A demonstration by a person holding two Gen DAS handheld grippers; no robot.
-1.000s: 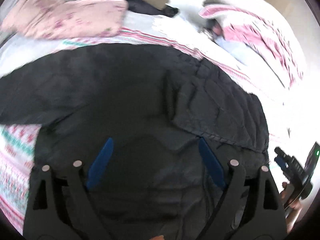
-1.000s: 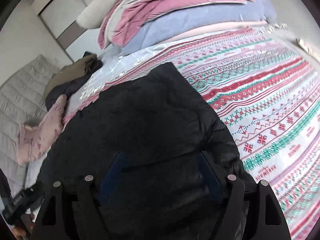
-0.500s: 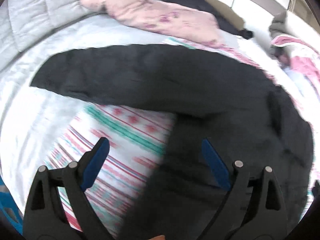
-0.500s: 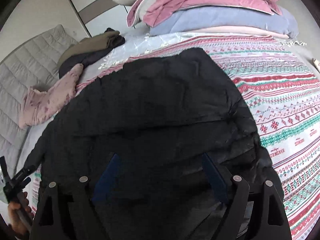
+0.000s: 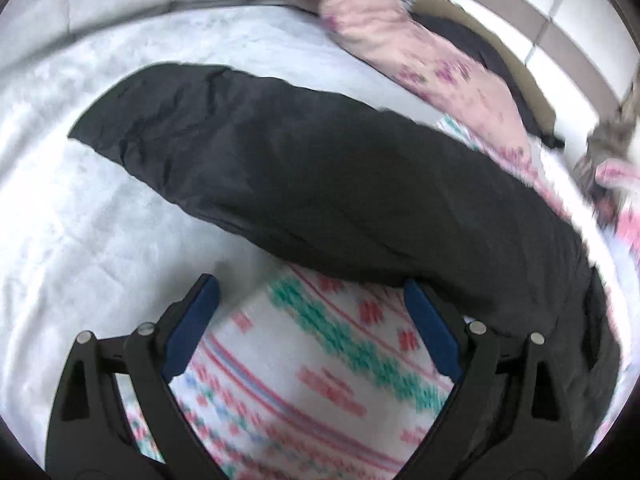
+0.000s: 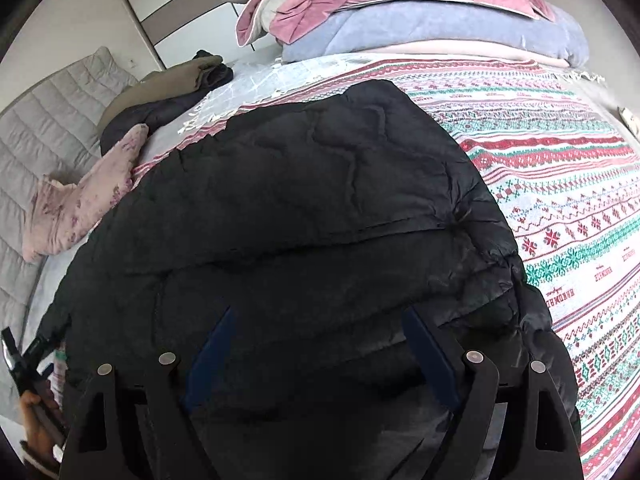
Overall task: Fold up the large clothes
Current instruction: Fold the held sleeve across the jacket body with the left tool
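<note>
The black quilted jacket lies spread on the patterned bed cover, one sleeve stretched out flat, so folding looks barely begun. The left claw and right claw both gape wide, holding nothing.

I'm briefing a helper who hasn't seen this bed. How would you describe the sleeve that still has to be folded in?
Start from the bed with the patterned red-and-green blanket, where a black quilted jacket lies spread out. Its one outstretched sleeve reaches off the blanket onto the plain pale grey sheet. Unlike the pink floral garment beyond it, it is long, dark and plain.
</note>
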